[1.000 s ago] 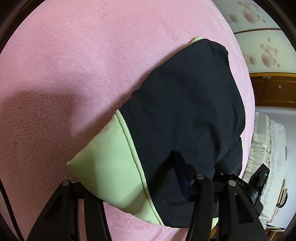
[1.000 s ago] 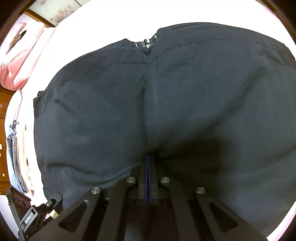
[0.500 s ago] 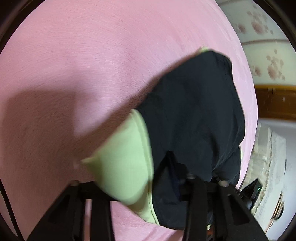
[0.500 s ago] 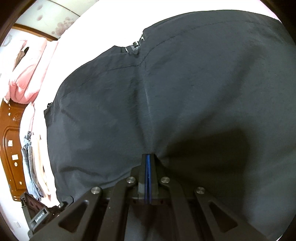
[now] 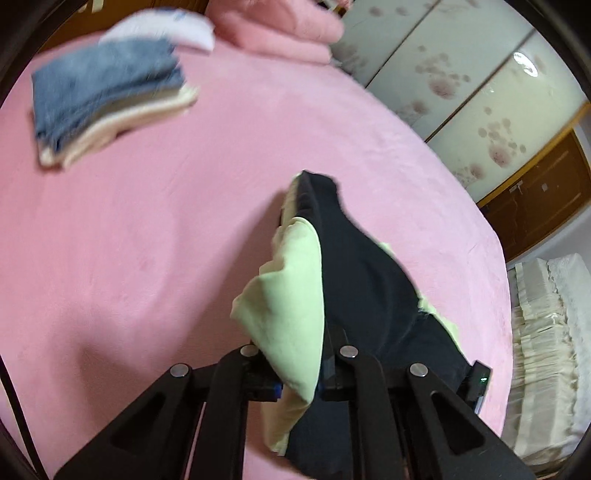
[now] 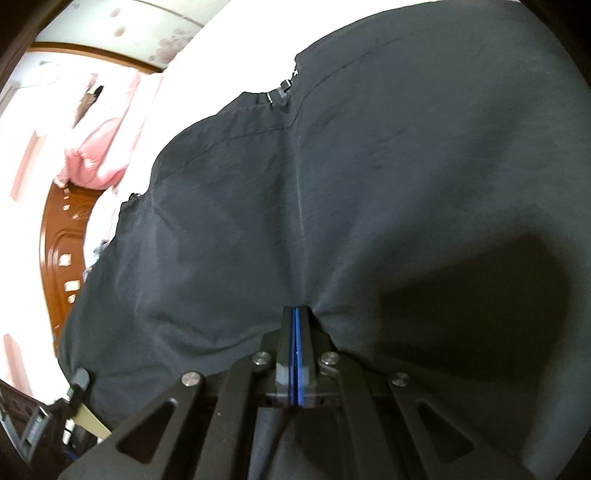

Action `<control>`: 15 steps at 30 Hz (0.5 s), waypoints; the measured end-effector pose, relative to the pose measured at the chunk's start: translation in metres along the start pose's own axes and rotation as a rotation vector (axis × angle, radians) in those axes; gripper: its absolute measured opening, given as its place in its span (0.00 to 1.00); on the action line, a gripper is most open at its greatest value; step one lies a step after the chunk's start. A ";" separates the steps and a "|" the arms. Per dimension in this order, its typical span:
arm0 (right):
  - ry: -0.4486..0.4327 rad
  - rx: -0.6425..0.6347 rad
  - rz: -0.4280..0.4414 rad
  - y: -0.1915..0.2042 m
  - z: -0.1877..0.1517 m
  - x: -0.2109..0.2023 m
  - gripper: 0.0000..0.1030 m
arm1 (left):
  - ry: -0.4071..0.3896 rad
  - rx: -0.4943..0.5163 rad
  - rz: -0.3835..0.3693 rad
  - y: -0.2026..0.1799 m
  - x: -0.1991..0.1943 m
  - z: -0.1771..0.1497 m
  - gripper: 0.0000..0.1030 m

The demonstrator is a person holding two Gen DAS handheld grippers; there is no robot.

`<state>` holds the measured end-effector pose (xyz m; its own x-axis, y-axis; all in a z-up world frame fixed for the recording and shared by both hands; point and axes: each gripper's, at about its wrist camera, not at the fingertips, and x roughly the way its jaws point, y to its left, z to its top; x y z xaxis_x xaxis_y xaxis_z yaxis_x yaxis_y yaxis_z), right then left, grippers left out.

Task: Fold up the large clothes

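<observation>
A black garment (image 5: 354, 280) with a light green panel (image 5: 288, 306) hangs up off the pink bed cover (image 5: 129, 258). In the left wrist view my left gripper (image 5: 299, 373) has its jaws closing, and the green and black edge is pinched between them and lifted. The right wrist view is filled by the same black garment (image 6: 332, 184), with its zipper pull (image 6: 282, 94) at the top. My right gripper (image 6: 295, 314) is shut, blue pads together, and the black cloth puckers at its tips. Part of the right gripper's body shows past the cloth (image 5: 476, 380).
A stack of folded clothes (image 5: 107, 96) lies at the bed's far left, with pink bedding (image 5: 280, 26) behind it. Flower-patterned wardrobe doors (image 5: 461, 92) stand beyond the bed's edge. White frilled bedding (image 5: 546, 369) is at the right. A wooden headboard (image 6: 62, 240) shows at the left.
My left gripper's jaws came together on the green and black edge and rose with it, so the garment now hangs off the bed. The right gripper stayed shut on the black cloth.
</observation>
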<state>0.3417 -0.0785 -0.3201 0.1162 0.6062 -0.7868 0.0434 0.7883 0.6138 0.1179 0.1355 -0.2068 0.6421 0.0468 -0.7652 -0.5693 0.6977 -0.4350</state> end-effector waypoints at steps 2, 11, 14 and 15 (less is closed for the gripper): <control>0.031 -0.002 0.035 -0.007 0.001 -0.002 0.00 | -0.044 0.032 -0.016 -0.029 -0.012 -0.012 0.08; 0.039 -0.138 0.046 -0.040 -0.016 -0.078 0.00 | -0.063 0.291 -0.182 -0.168 -0.049 -0.098 0.08; -0.068 -0.049 0.030 -0.085 -0.010 -0.132 0.00 | -0.008 0.375 -0.266 -0.201 -0.054 -0.134 0.08; -0.115 -0.013 0.020 -0.106 -0.008 -0.154 0.00 | 0.020 0.394 -0.295 -0.210 -0.053 -0.148 0.08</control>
<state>0.3108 -0.2543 -0.2646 0.2300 0.6061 -0.7615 0.0267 0.7782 0.6275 0.1276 -0.1190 -0.1454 0.7345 -0.2044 -0.6471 -0.1245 0.8967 -0.4247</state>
